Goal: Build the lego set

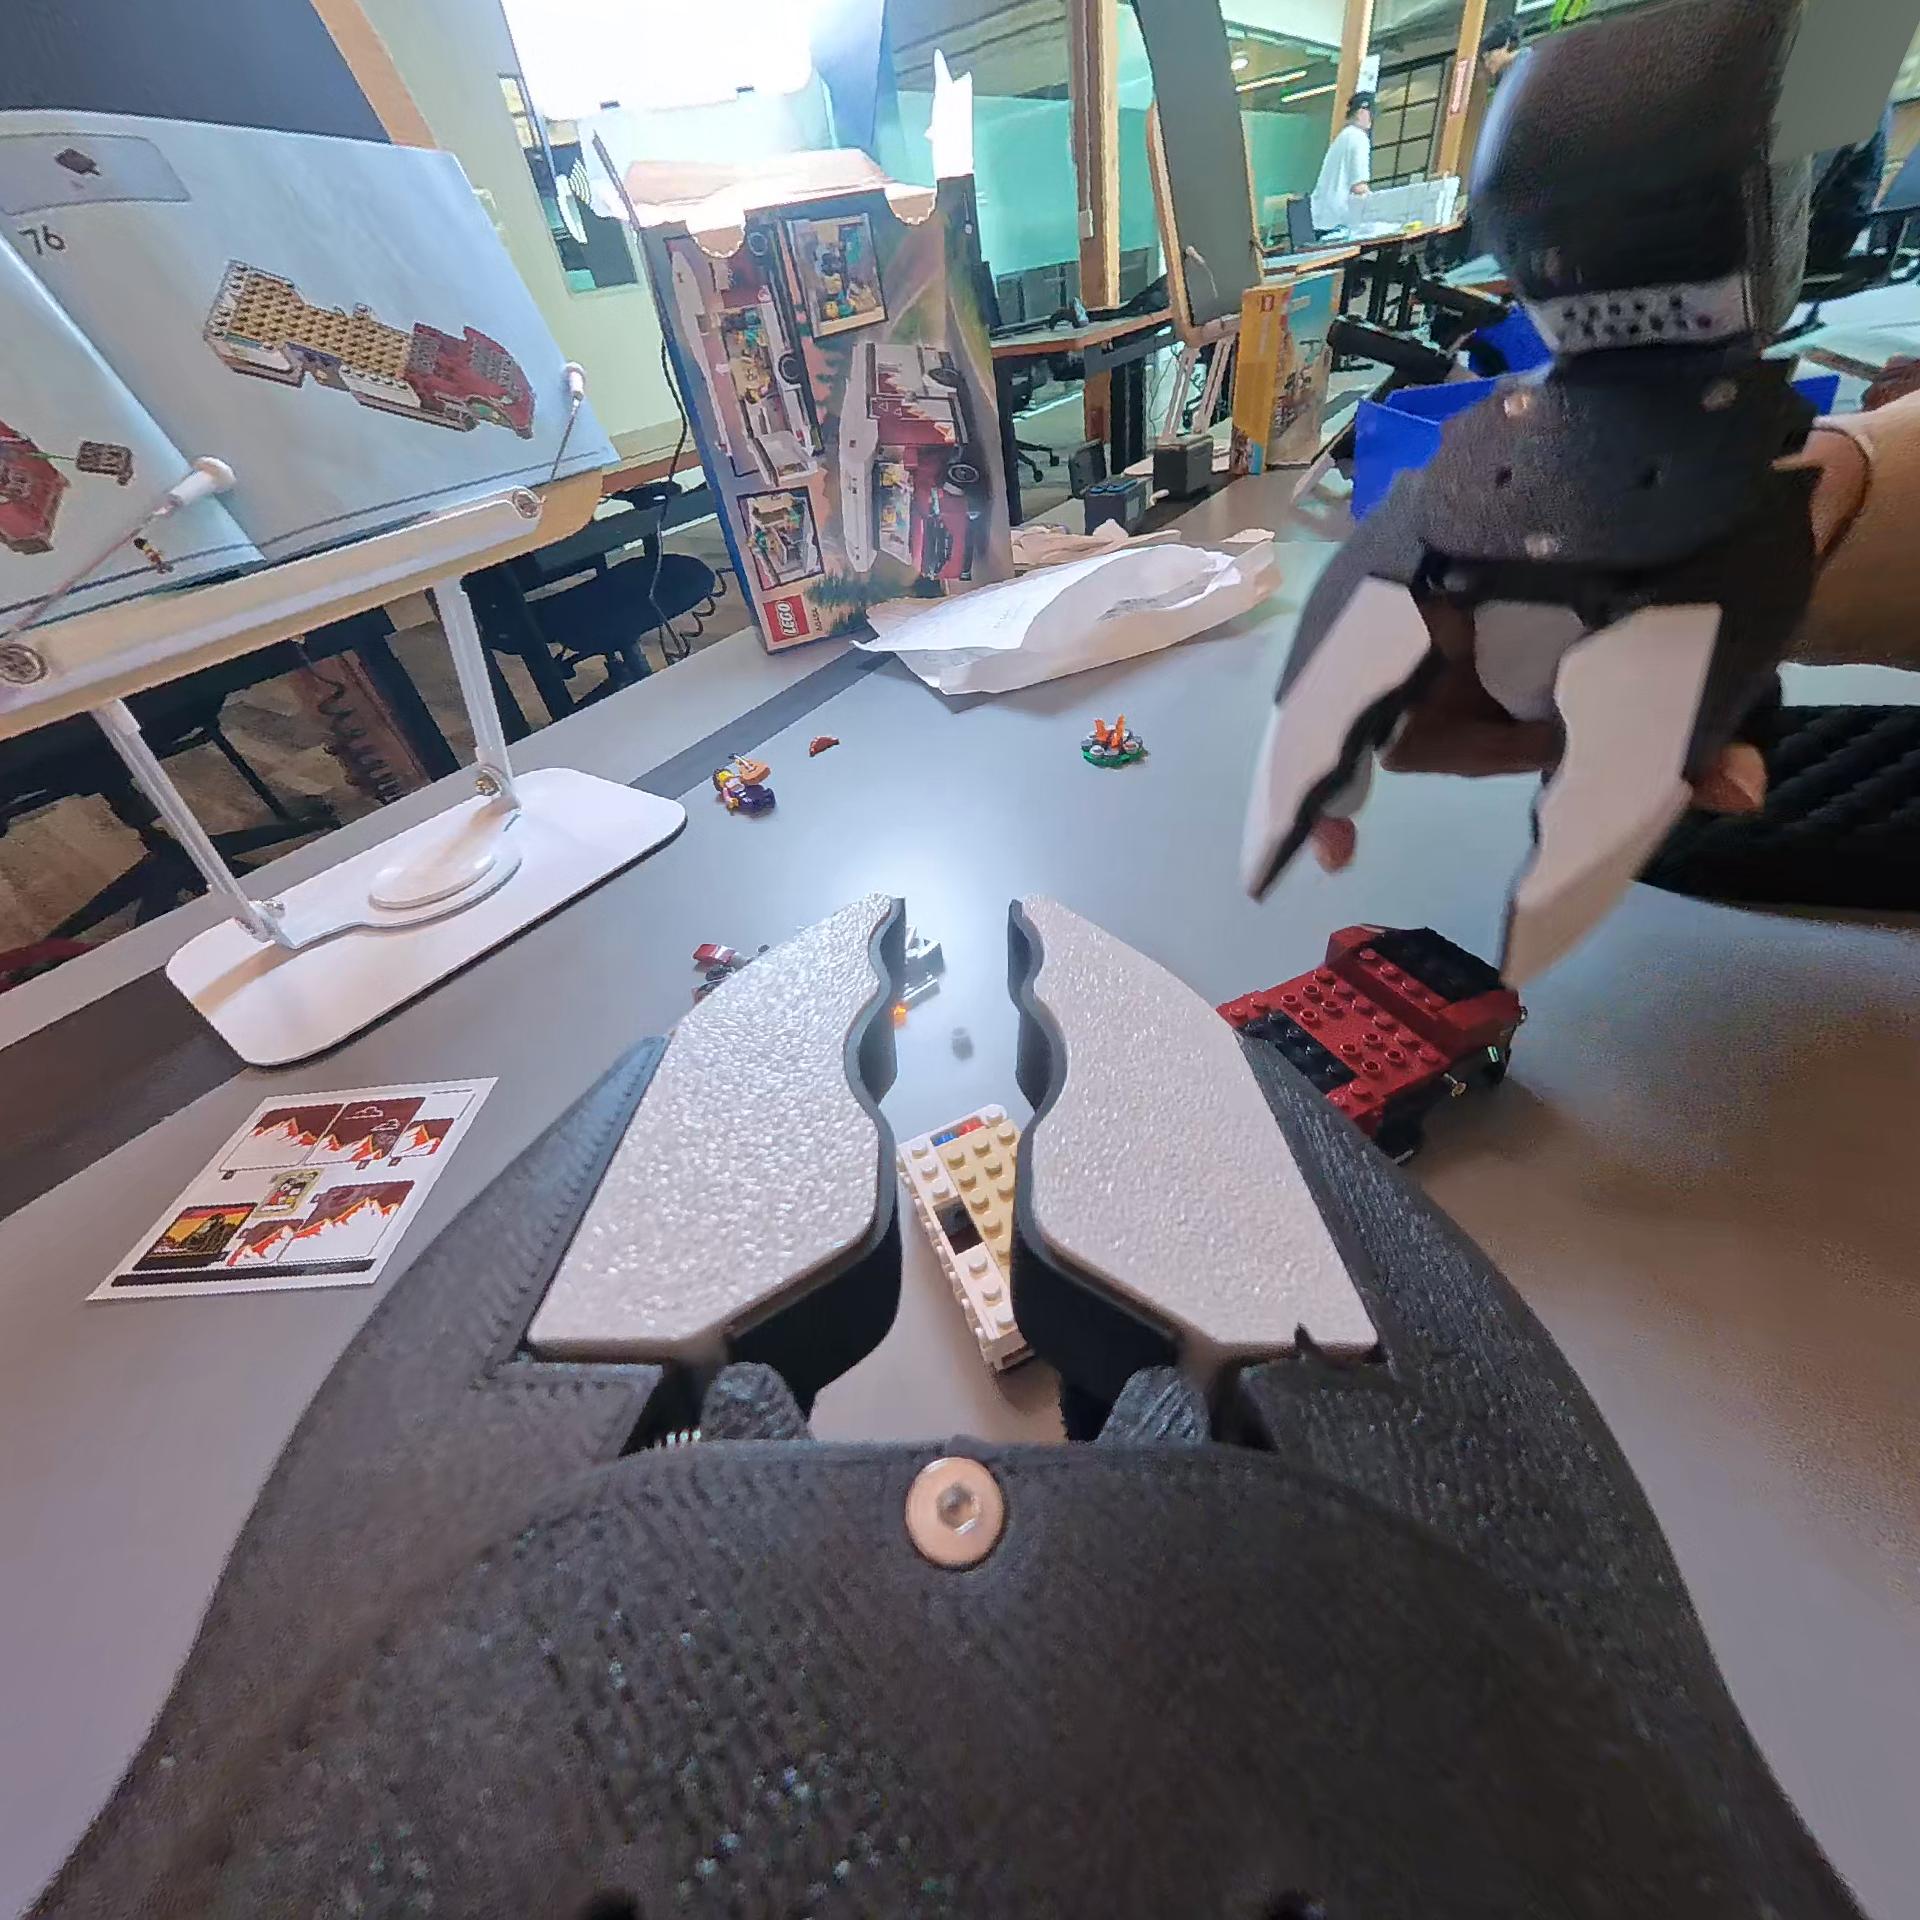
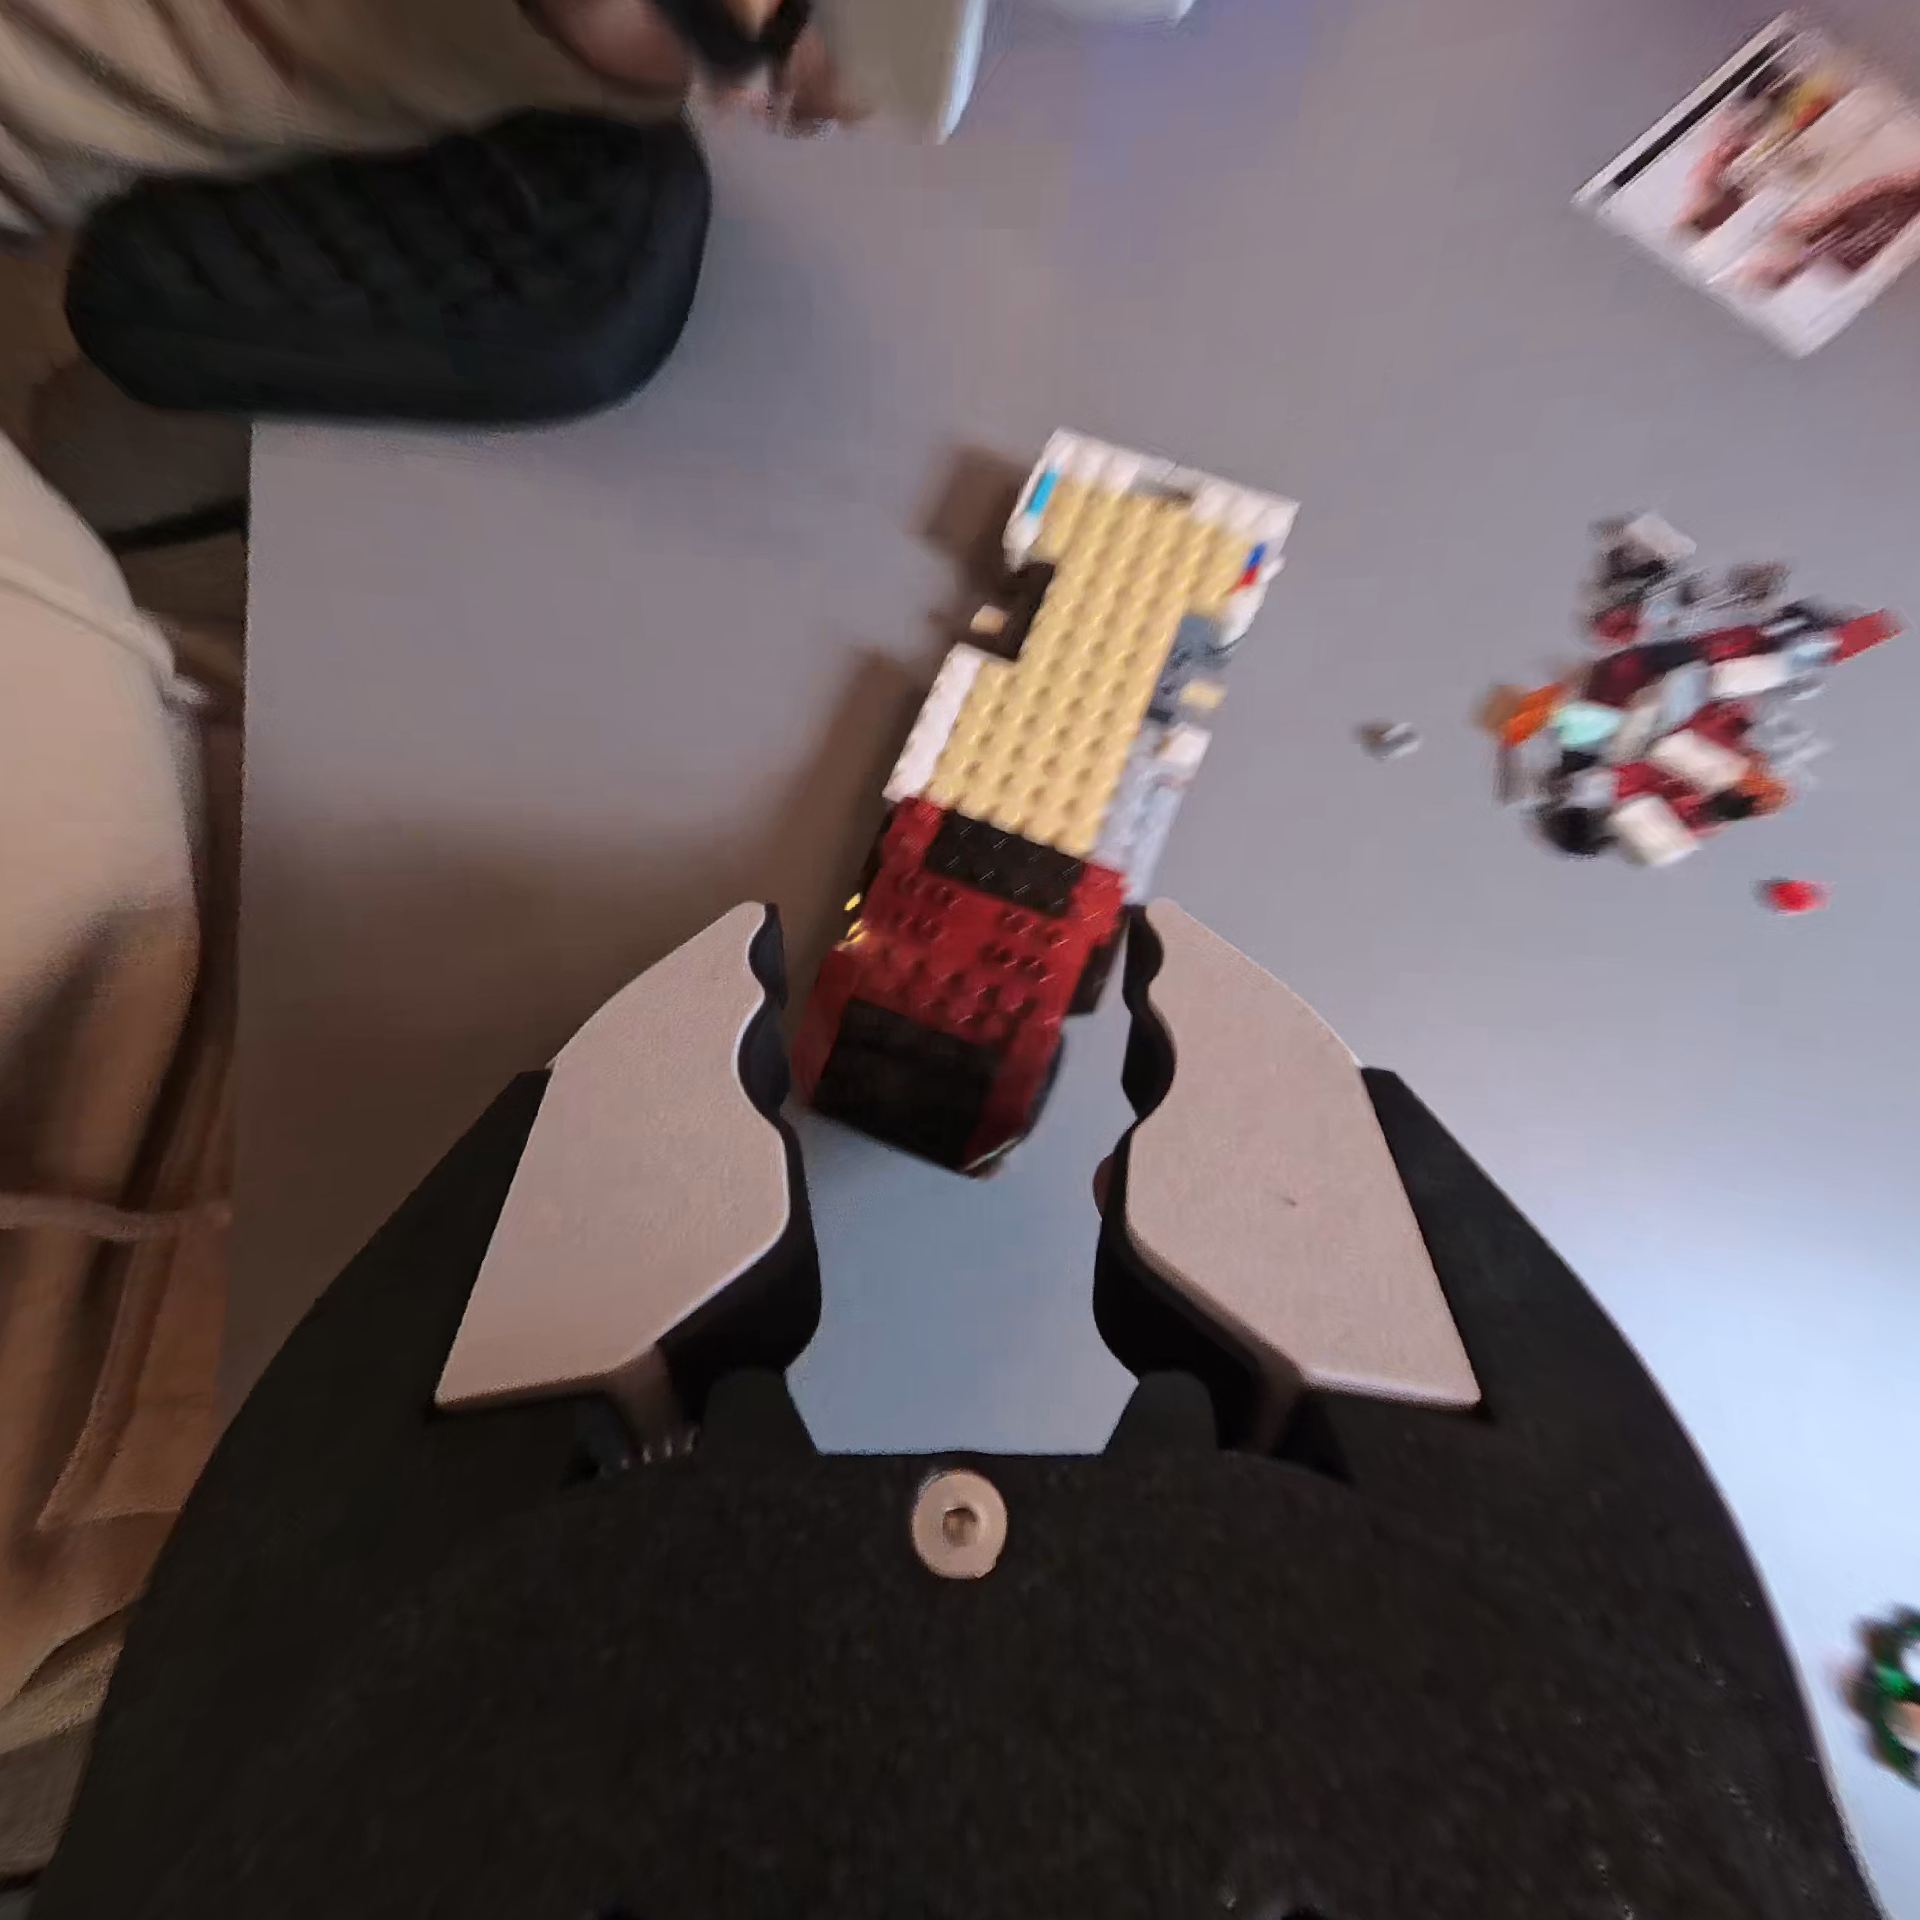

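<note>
A grey table [image 1: 1039,831] carries everything, with a white book stand [image 1: 416,883] holding an open instruction booklet [image 1: 312,343] at the far left and an upright toy box [image 1: 831,416] far across, beside crumpled white paper [image 1: 1070,623]. The long brick model [image 2: 1049,748], tan and white at one end and dark red and black at the other, lies mid-table. The right gripper [image 2: 951,935] hangs over the red end with its jaws spread wide; the red nose stands between the fingers, and though the view is blurred, neither pad seems to press on it. The left gripper [image 1: 951,920] sits low over the tan end, jaws narrowly parted, nothing between the tips. A sticker sheet [image 1: 301,1184] lies near left. A heap of loose bricks [image 2: 1683,707], a green campfire piece [image 1: 1112,743] and a minifigure [image 1: 743,784] are scattered farther off.
</note>
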### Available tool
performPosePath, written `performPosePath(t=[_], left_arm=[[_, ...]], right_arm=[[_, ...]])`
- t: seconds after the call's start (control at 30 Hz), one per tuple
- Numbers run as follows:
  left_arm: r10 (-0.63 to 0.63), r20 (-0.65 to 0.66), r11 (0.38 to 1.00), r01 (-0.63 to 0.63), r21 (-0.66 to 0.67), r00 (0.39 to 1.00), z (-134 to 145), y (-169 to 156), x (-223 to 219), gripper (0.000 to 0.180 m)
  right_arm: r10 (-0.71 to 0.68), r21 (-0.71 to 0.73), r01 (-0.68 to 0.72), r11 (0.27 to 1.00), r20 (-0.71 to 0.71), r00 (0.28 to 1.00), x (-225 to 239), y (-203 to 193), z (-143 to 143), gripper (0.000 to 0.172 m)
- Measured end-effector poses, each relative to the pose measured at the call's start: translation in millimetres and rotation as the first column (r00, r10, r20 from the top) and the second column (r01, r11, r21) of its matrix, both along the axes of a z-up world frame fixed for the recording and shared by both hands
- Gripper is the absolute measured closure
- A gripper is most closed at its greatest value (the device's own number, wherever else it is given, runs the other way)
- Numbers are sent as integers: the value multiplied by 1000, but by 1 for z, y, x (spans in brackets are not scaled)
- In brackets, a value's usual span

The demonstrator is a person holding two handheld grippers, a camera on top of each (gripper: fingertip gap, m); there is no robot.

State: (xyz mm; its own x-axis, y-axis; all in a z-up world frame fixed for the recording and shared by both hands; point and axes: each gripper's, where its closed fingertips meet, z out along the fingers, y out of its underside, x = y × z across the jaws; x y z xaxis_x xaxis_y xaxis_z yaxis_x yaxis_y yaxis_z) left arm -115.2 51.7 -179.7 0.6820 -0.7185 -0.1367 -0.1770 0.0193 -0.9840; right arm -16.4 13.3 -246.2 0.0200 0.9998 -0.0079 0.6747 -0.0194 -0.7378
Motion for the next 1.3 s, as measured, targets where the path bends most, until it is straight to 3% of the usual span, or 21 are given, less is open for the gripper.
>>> performPosePath(t=[0.13,0.23,0.33,0.43,0.5,0.6,0.73,0.9,1.03,1.17,1.3], left_arm=[[21,31,1000,-21,-11,999,0,8,-6,167],[23,38,999,-22,-43,999,-7,11,-6,170],[25,22,998,-24,-50,999,-13,11,-4,172],[37,-6,998,-38,-51,999,-18,13,-4,173],[43,-17,998,-44,-54,999,-21,14,-5,174],[45,-16,996,-46,-71,999,-25,17,-7,176],[21,-5,994,-22,-103,1000,-31,19,-4,177],[1,-28,994,-5,-113,1000,-37,18,3,177],[10,-43,994,-14,-112,999,-38,17,3,177],[17,-37,995,-21,-101,999,-36,17,1,178],[20,-33,994,-23,-106,999,-36,18,0,178]], right_arm=[[-212,162,252,954,-229,950,-4,106,82,117],[-440,182,528,829,-370,818,7,226,128,128],[-638,15,710,704,-427,641,16,329,139,128],[-726,-108,781,616,-462,509,14,386,135,135],[-760,-154,821,550,-500,415,18,402,135,155],[-771,-201,830,521,-529,356,28,404,129,171],[-785,-313,770,556,-503,362,33,400,103,171],[-772,-458,645,612,-523,361,19,397,119,135],[-808,-476,684,553,-506,302,17,407,118,163],[-833,-550,652,521,-494,248,21,403,101,160],[-853,-622,590,515,-442,279,23,395,85,156]])
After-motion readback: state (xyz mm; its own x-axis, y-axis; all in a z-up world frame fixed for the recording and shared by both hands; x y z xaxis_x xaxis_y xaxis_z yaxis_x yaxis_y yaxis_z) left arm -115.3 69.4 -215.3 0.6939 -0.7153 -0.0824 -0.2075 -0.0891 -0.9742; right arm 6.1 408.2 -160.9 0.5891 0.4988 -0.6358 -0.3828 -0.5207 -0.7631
